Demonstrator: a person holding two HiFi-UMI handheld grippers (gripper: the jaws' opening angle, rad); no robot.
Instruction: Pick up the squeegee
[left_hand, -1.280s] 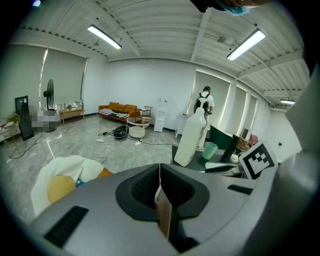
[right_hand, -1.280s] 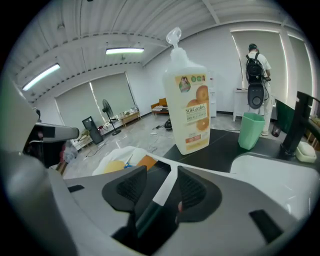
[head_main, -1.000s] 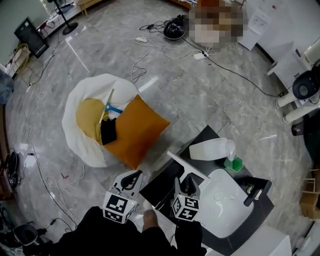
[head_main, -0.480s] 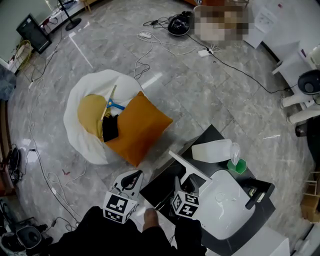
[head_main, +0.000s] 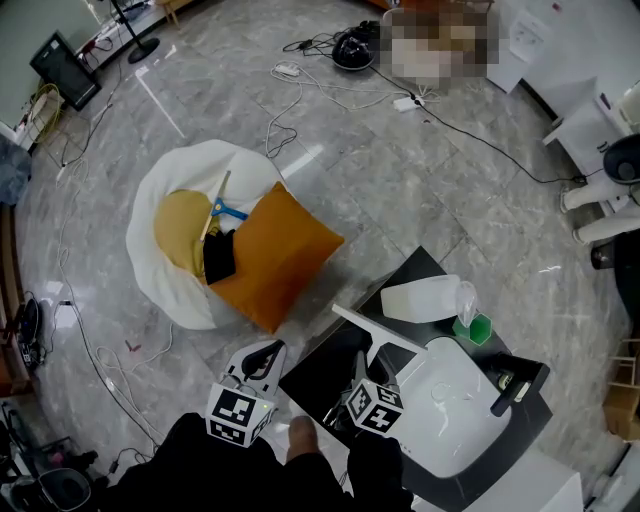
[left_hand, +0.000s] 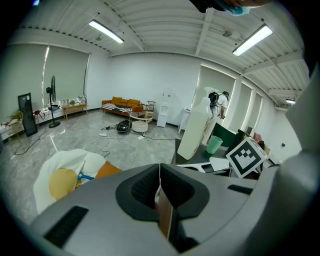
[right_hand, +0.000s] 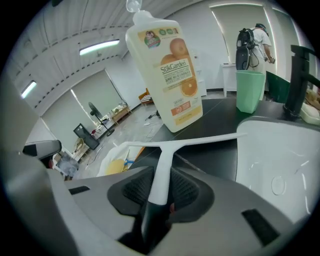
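The right gripper (head_main: 362, 368) has sunk a little toward the black counter (head_main: 320, 375) and rolled, so it now sits more tilted than a second ago. Its jaws, wide apart before, are closing on the white handle of the squeegee (head_main: 380, 330), and the pads now meet its sides.

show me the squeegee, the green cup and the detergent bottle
squeegee (right_hand: 163, 175), right gripper view, on its white handle
green cup (right_hand: 250, 92), right gripper view, middle of its side
bottle (right_hand: 173, 75), right gripper view, on its front label
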